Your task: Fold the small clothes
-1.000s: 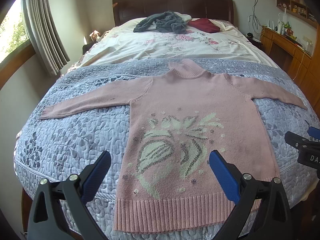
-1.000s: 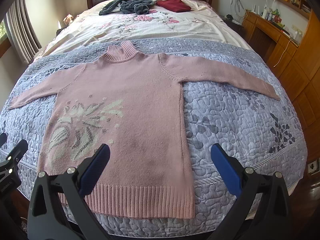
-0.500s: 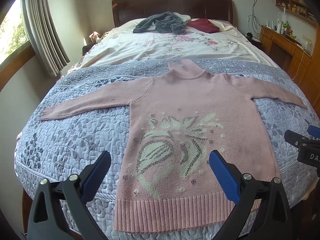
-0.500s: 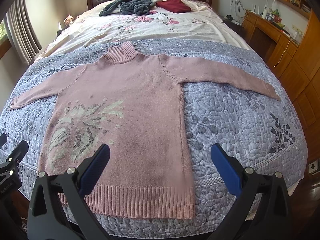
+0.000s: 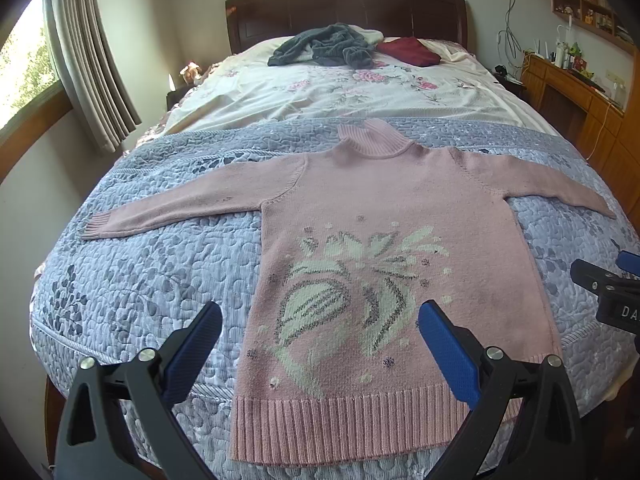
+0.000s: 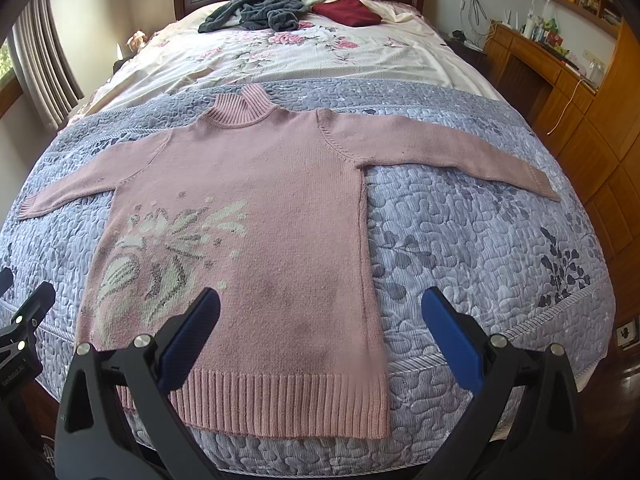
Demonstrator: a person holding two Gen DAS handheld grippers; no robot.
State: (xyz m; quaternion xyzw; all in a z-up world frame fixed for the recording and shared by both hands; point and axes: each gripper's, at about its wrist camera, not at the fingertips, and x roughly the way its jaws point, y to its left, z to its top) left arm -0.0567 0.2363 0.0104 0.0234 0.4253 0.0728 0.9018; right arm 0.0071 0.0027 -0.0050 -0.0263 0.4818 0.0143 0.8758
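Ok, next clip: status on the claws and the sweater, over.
Left claw open, holding nothing. Right claw open, holding nothing. Pink sweater flat on the grey quilt, sleeves spread, unfolded. Nothing lying on it.

Both views appear to sit slightly lower over the sweater (image 5: 396, 272).

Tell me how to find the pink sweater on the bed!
Look at the big bed with the dark wooden headboard. On its near, grey-blue quilted part, the pink sweater lies flat with both sleeves spread out. Unlike the grey heap and red cloth by the headboard, it has a white flower pattern.
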